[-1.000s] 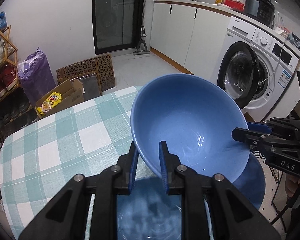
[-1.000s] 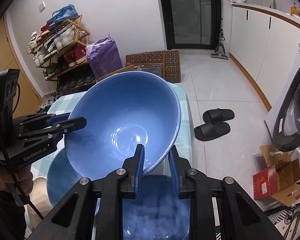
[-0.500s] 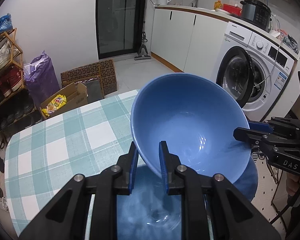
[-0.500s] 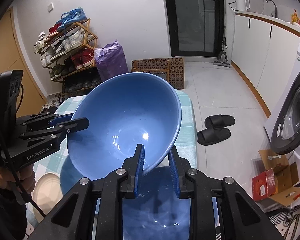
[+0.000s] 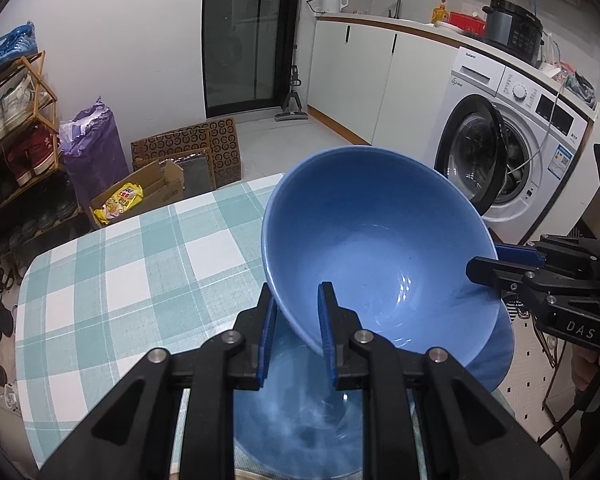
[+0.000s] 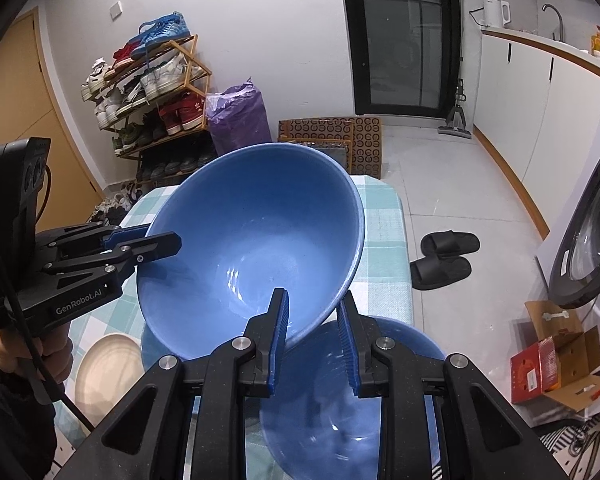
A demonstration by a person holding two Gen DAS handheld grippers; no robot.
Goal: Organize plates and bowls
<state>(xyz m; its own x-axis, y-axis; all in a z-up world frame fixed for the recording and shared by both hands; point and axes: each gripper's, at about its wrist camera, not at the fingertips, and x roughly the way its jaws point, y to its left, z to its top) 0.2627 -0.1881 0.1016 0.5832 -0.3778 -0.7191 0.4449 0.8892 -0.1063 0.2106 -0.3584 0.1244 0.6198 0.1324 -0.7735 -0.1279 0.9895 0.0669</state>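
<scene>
A large blue bowl (image 5: 376, 248) (image 6: 252, 248) hangs tilted above the table, gripped on opposite sides of its rim. My left gripper (image 5: 296, 312) is shut on its near rim in the left wrist view; it shows at the left (image 6: 168, 242) in the right wrist view. My right gripper (image 6: 314, 316) is shut on the rim too and appears at the right (image 5: 484, 264) in the left wrist view. Under the held bowl rests a second blue bowl (image 5: 300, 420) (image 6: 340, 400). A beige plate (image 6: 108, 360) lies on the table to the left.
The table wears a green-and-white checked cloth (image 5: 120, 280). A washing machine (image 5: 508, 152) with its door ajar stands to the right. Black slippers (image 6: 446, 256) lie on the floor past the table's edge. A shoe rack (image 6: 148, 92) and a purple bag (image 6: 238, 120) stand along the wall.
Both grippers have carried the upper blue bowl up and back together, away from the lower bowl; more of the table and the beige plate now shows.
</scene>
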